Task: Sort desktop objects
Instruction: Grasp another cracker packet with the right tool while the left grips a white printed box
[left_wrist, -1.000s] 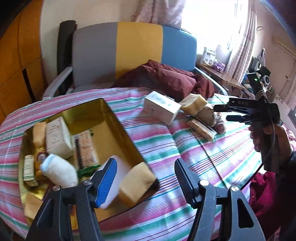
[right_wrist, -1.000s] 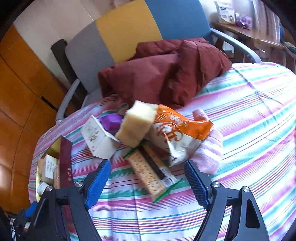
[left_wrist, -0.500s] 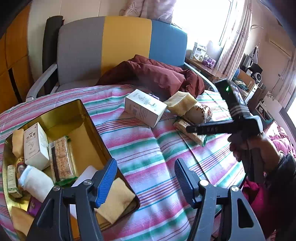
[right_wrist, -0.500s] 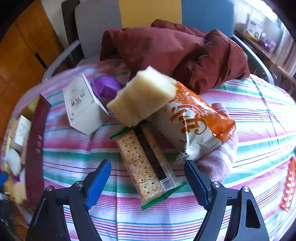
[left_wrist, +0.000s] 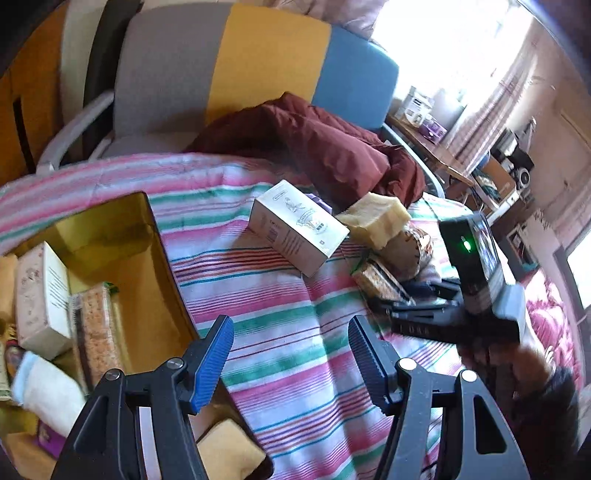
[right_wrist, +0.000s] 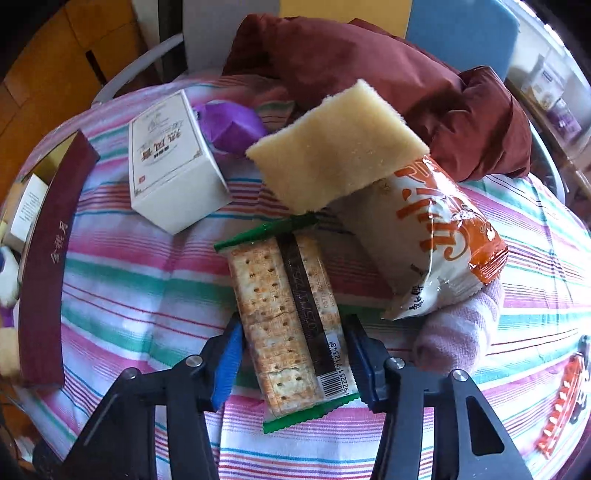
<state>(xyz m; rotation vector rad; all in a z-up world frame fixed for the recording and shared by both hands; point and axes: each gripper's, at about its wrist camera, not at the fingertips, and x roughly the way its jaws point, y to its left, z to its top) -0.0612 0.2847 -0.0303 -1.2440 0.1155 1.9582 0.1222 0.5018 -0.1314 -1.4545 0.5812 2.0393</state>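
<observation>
A clear cracker pack (right_wrist: 280, 295) with green ends lies on the striped cloth. My right gripper (right_wrist: 293, 332) straddles its near half; the jaws are closing and the blue pads meet its long sides. Behind it a yellow sponge (right_wrist: 332, 147) leans on an orange-and-white snack bag (right_wrist: 424, 236). A white carton (right_wrist: 170, 166) and a purple object (right_wrist: 229, 125) lie to the left. My left gripper (left_wrist: 290, 332) hangs open and empty over the cloth, beside the gold tin (left_wrist: 159, 236). In the left wrist view the cracker pack (left_wrist: 376, 280) sits partly hidden behind the other gripper.
The tin holds a white box (left_wrist: 40, 295), another cracker pack (left_wrist: 92, 332), a rolled white cloth (left_wrist: 44, 391) and a yellow sponge (left_wrist: 229, 450). A pink towel (right_wrist: 458, 328) lies under the snack bag. A maroon cloth (right_wrist: 369, 55) and a chair (left_wrist: 258, 62) stand behind.
My right gripper dropped onto the cracker pack, rolled square to it, and its jaws narrowed around it. My left gripper drifted right, away from the tin, still open.
</observation>
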